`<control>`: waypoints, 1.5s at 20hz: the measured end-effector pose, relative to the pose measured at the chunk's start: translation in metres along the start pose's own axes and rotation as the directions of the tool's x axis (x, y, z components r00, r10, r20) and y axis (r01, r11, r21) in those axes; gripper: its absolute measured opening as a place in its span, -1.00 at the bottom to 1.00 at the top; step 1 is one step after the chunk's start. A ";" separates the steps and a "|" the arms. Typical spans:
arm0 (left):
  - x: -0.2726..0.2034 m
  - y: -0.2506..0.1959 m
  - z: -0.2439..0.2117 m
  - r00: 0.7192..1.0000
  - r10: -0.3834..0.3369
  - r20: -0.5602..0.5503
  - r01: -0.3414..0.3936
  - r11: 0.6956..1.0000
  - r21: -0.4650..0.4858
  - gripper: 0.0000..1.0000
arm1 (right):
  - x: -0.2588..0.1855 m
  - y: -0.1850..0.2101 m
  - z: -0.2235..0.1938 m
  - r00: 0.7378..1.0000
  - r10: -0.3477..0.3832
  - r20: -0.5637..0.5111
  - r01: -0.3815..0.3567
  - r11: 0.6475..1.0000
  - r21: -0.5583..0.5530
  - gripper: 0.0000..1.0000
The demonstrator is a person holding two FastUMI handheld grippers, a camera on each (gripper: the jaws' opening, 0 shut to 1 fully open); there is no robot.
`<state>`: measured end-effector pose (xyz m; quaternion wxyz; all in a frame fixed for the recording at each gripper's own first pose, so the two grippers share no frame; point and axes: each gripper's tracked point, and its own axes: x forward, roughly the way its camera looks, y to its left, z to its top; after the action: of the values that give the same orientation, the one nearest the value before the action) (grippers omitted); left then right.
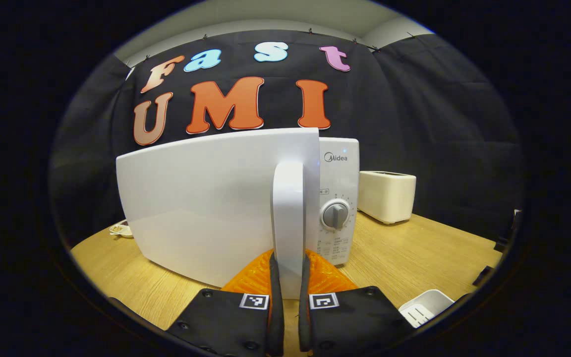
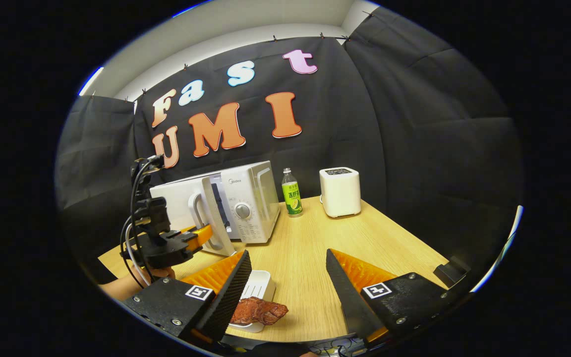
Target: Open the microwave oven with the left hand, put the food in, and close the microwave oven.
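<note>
Door handle [image 1: 288, 218] squeezed between left gripper [image 1: 289, 277] fingers, door [image 1: 206, 198] partly open. Right gripper [image 2: 288, 277] spread wide, meat [image 2: 258, 311] seen beside its left finger.

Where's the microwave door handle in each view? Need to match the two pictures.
Left gripper view: door handle at centre, upright between the left gripper fingers.
Right gripper view: left of centre, on the part-open door, the left gripper at it.
Shared landmark: microwave dial.

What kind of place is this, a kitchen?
Probably a mock kitchen in a recording booth, not a real one: a microwave, a toaster and a bottle stand on a wooden table walled in by black cloth.
</note>
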<state>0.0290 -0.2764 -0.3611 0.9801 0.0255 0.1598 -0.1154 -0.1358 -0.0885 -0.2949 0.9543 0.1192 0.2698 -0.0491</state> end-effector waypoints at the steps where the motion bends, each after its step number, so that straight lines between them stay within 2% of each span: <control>1: -0.013 0.004 -0.002 1.000 -0.004 0.002 0.004 1.000 -0.002 -0.78 | -0.002 0.001 0.000 1.000 -0.002 0.004 0.002 1.000 -0.003 0.88; 2: -0.024 0.010 -0.003 1.000 -0.009 0.005 0.009 1.000 -0.009 -0.69 | -0.004 0.003 0.000 1.000 -0.003 0.006 0.003 1.000 -0.004 0.88; 8: -0.091 0.049 -0.011 1.000 -0.002 0.027 0.003 1.000 -0.023 -0.70 | -0.010 0.017 0.000 1.000 0.011 0.011 -0.011 1.000 -0.011 0.86; 15: -0.148 0.102 -0.019 0.997 0.059 0.043 -0.059 0.998 -0.021 -0.70 | -0.012 0.031 -0.002 1.000 0.010 0.007 -0.010 1.000 -0.019 0.84; 21: -0.180 0.154 -0.026 0.994 0.088 0.058 -0.087 0.996 -0.022 -0.70 | -0.008 0.042 -0.007 1.000 0.002 -0.007 -0.002 0.999 -0.044 0.84; 25: -0.199 0.200 -0.029 0.985 0.164 0.057 -0.163 0.986 -0.024 -0.70 | -0.003 0.051 -0.012 1.000 0.003 -0.018 -0.004 0.998 -0.062 0.84; 30: -0.209 0.233 -0.033 0.987 0.148 0.062 -0.145 0.988 -0.046 -0.71 | 0.006 0.058 -0.017 0.999 -0.003 -0.040 0.000 0.998 -0.068 0.84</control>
<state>-0.1190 -0.0018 -0.3222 0.9909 0.0130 0.1275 -0.0406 -0.1297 -0.0284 -0.3008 0.9522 0.0876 0.2903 -0.0382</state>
